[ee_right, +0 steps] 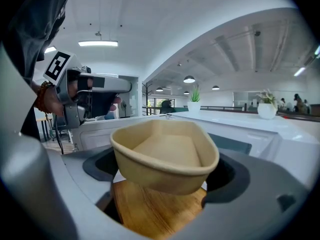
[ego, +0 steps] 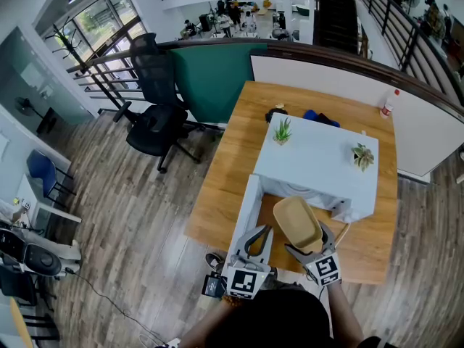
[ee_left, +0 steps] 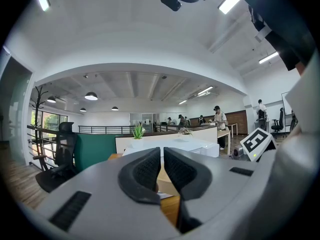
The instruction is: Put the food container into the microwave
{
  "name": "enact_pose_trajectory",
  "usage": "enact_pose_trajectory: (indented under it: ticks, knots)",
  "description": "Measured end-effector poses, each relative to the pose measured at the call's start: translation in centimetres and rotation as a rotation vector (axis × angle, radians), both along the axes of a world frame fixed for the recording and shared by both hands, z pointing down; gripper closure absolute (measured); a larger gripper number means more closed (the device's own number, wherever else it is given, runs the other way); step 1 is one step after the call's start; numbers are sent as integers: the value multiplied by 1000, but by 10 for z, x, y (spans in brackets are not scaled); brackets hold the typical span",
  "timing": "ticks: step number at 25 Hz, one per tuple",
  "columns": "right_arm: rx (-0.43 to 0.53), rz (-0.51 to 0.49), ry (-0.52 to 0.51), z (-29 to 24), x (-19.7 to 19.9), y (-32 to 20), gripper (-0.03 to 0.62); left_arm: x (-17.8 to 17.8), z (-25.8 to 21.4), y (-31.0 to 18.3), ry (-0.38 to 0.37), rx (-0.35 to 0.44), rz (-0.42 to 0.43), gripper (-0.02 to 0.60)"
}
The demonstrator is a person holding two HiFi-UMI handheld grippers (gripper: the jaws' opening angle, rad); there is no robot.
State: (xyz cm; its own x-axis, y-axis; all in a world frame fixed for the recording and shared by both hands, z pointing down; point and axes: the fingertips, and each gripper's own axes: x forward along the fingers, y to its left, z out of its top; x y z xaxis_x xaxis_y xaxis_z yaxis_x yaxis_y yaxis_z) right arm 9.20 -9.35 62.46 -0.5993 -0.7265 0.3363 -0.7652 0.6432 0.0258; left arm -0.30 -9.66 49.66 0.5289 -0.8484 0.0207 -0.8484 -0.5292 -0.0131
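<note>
Food container (ego: 297, 222), tan and empty, is pinched across its near end by the right tool (ego: 308, 239). It is held open side up over the wooden bench (ego: 232, 172), just before the open front of the white microwave (ego: 319, 162). Its long axis runs away from the tool toward the microwave, with the rim slightly tilted. The microwave door (ego: 243, 212) is swung out on the left. The left tool (ego: 255, 239) hangs beside that door with its jaws pressed nearly together and nothing between them.

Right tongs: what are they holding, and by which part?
The food container, by its two side walls near the closer end. The left tongs hold nothing.
</note>
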Motion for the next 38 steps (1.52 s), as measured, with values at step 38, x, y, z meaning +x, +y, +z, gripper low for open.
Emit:
enact_pose_trajectory:
  ticks: [38]
  knots:
    - [-41, 44, 106, 50, 2, -36, 63, 12, 0, 1, -12, -7, 73, 543]
